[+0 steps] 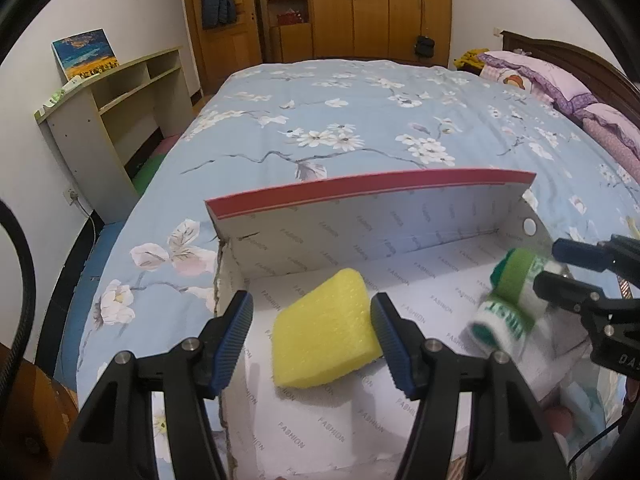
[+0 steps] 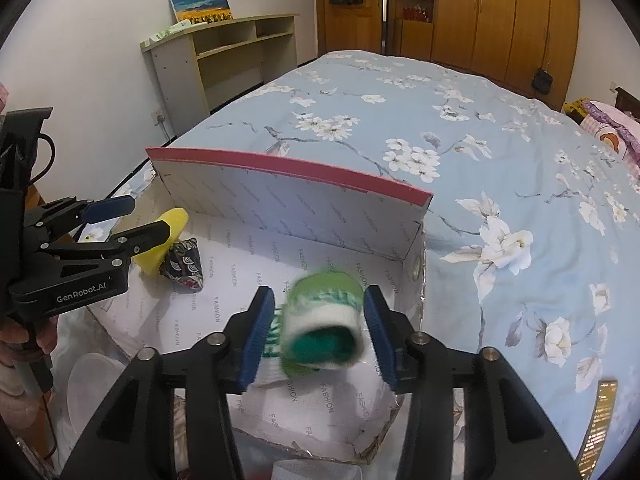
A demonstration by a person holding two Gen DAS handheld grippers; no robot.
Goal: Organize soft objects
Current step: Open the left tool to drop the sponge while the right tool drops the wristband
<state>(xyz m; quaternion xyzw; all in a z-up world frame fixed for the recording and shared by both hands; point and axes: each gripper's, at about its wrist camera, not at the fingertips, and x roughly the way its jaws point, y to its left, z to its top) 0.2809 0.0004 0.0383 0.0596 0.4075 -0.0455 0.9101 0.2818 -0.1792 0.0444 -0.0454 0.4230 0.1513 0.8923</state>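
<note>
The left gripper's fingers stand apart, released, with one yellow sponge lying between them on the floor of the box and touching neither pad as far as the view shows; the right gripper's fingers are likewise spread, and one rolled green-and-white sock sits blurred in the gap between them, so whether a pad touches it I cannot tell; the left gripper and the right gripper make two, both over the same box, the left at its left end and the right at its right end; inside the box I count three soft things: the sponge, the sock roll and one dark patterned pouch just beside the sponge; the box is one open cardboard box, white inside with a red-edged flap standing up at the back; it rests on a bed with a blue flowered cover; beyond stand one pale shelf unit bearing one painting, a wooden wardrobe, and purple pillows at the headboard.
</note>
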